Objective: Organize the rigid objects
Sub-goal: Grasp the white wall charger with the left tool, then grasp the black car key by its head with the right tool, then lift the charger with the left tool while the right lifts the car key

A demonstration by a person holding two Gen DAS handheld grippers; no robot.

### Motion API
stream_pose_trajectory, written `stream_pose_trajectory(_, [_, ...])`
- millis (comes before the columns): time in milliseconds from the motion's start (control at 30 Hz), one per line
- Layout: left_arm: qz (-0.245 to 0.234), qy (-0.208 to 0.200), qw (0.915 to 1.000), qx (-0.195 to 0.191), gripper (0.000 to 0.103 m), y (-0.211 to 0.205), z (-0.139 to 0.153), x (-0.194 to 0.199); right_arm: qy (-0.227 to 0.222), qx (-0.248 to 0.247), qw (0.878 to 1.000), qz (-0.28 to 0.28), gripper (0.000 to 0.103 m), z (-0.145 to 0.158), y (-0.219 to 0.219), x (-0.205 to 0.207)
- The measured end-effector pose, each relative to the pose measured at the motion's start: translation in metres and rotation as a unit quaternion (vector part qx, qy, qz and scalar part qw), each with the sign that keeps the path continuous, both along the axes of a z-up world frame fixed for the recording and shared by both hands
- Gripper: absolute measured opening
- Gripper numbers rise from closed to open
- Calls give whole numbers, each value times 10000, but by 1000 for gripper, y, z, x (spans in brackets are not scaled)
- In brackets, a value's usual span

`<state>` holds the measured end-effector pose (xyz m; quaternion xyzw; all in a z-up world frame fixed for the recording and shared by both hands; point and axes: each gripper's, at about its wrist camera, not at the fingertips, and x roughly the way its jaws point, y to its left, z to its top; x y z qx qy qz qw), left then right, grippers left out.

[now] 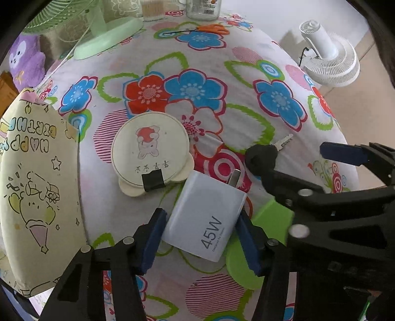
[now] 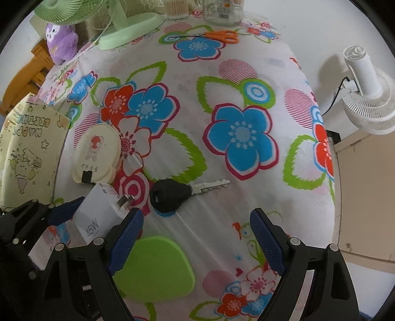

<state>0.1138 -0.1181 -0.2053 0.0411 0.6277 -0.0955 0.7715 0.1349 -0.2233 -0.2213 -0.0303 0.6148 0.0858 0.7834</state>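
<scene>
Flowered cloth (image 1: 246,74) covers the table, and on it lie the things to sort. The left gripper (image 1: 200,243) points down at a white charger (image 1: 205,217) marked 45W. Its two blue pads stand on both sides of the charger body and seem to touch it, the left pad at the lower left corner and the right pad at the right edge. The charger lies flat on the cloth, with its metal prongs toward the far side. In the right wrist view the same charger (image 2: 96,214) shows between those pads.

Just behind the charger lies a round cream case (image 1: 149,153) with a rabbit picture and a black tape strip on its near rim. To the left stands a pale paper bag (image 1: 37,192) with birthday drawings.

A black key (image 2: 170,195) lies on the cloth, right of the charger, its metal blade pointing to the right. The right gripper (image 2: 196,244) hangs above the cloth in front of the key, its jaws wide apart and with nothing between them. A green flat piece (image 2: 153,266) lies partly under its left finger.

At the far edge are orange scissors (image 2: 222,35), a glass jar (image 2: 222,12) and a green fan (image 2: 128,27).
</scene>
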Motion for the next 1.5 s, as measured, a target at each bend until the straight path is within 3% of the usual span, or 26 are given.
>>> stream_pose_trajectory(167, [343, 10, 9994, 1, 60, 18, 0, 7, -44, -140, 9999, -5, 89, -8, 11, 7])
stream_pose_trajectory(267, [382, 19, 9993, 20, 60, 21, 1, 9, -93, -169, 9998, -34, 78, -11, 15, 10])
stream_pose_trajectory(400, [375, 21, 9993, 47, 60, 23, 1, 9, -120, -286, 9995, -17, 76, -14, 23, 12])
stream_pose_trajectory(533, [435, 26, 9990, 39, 60, 22, 0, 10, -237, -272, 9993, -2, 57, -11, 27, 9])
stream_pose_trajectory(1300, [272, -156, 9995, -103, 53, 19, 24, -4, -426, -180, 9987, -198, 57, 21, 20, -14])
stream_pose_trajectory(1500, [328, -9, 9993, -168, 52, 20, 15, -8, -383, -172, 9989, -185, 57, 18, 20, -21])
